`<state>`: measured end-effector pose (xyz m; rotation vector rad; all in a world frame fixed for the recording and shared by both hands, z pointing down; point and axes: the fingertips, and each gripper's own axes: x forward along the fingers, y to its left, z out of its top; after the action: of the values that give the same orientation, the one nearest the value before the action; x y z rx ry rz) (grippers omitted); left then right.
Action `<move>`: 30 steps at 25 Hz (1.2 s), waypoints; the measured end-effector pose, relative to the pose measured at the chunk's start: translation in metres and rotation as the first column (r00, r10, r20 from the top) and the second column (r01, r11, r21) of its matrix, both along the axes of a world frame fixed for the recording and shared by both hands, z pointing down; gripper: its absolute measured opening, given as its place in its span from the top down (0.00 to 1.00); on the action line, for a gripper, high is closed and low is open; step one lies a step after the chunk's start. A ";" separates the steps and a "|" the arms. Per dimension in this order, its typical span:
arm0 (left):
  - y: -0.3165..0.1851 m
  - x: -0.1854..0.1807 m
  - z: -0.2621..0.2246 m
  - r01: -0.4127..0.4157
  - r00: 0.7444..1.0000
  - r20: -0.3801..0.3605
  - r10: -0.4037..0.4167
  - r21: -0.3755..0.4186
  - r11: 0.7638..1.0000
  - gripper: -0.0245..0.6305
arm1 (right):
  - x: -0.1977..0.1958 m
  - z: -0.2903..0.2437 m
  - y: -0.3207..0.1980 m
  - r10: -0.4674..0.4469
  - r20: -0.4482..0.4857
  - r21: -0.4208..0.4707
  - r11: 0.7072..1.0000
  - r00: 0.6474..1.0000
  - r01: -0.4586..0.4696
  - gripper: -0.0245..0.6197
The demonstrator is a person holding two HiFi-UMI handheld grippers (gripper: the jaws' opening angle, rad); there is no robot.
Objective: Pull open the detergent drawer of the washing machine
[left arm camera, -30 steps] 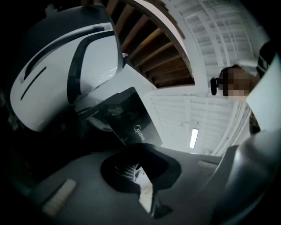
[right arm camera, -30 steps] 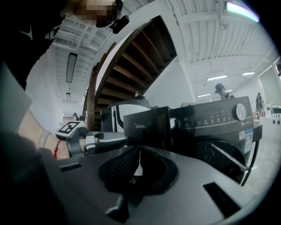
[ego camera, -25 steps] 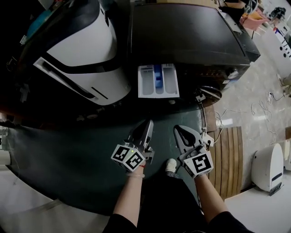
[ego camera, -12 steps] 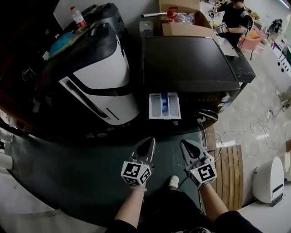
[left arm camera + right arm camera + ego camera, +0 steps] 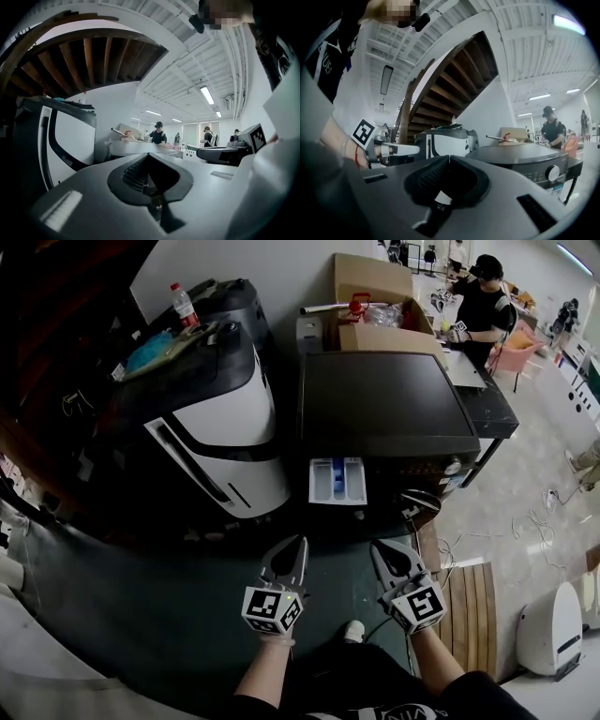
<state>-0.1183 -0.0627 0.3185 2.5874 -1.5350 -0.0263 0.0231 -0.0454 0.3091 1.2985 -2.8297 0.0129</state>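
Note:
The black washing machine [image 5: 389,399] stands ahead, and its white detergent drawer [image 5: 337,481] with a blue insert sticks out of the front, pulled open. My left gripper [image 5: 298,545] and right gripper [image 5: 380,550] hover side by side well short of the drawer, both shut with nothing between the jaws. In the left gripper view the left gripper [image 5: 149,154] has its tips met. The right gripper [image 5: 449,158] looks the same in the right gripper view, with the washing machine [image 5: 520,161] and its round knob [image 5: 553,173] to the right.
A large white and black appliance [image 5: 220,432] stands left of the washer. Cardboard boxes [image 5: 375,306] sit behind it, and a person [image 5: 483,301] works at a table at the back right. A wooden slat mat [image 5: 466,601] and cables lie on the floor to the right.
Both grippers have risen and stayed shut, side by side. The head view has tilted up, so the washer and open drawer sit lower in frame and the back of the room shows.

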 end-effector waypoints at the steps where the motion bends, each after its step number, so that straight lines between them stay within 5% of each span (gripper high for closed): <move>1: 0.002 -0.001 -0.004 0.006 1.000 -0.002 -0.006 0.004 1.000 0.95 | 0.001 -0.003 0.002 0.001 0.003 0.003 1.000 1.000 -0.001 0.94; 30: 0.032 -0.025 -0.041 0.079 0.993 0.080 -0.086 0.081 0.994 0.95 | -0.011 -0.043 0.019 -0.013 0.015 0.062 0.998 1.000 0.012 0.94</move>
<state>-0.1433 -0.0303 0.2770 2.6133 -1.7026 0.0142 0.0119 -0.0263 0.2657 1.2978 -2.8737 -0.0662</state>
